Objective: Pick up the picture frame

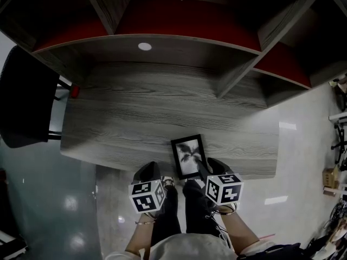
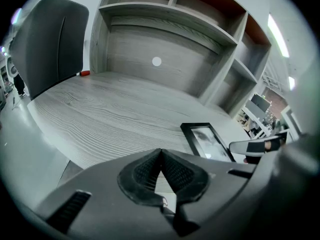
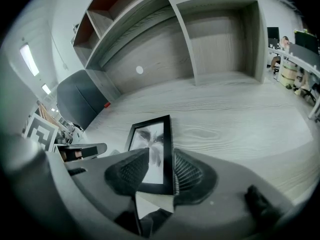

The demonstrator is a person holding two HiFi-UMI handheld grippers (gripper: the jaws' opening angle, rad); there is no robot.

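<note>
Two grippers: both are hovering close together at the front edge of the desk [image 1: 135, 112].
Left gripper [image 2: 160, 156]: its pads are meeting at the tips with nothing between them, just left of the frame.
Right gripper [image 3: 161, 169]: its jaws are standing apart, straddling the near right rail and not yet clamping.
Picture frame [image 3: 152, 151]: it is lying flat, glass up, near the desk's front edge.
Handling (judged): the frame is looking light and stiff, with a fragile, slippery pane, so the black rail is offering the safest hold.
Clearance: the bare desktop is leaving open room behind and on both sides. The shelf unit [image 1: 179, 20] is overhanging only at the back, and the chair [image 1: 27, 96] is standing well apart.
</note>
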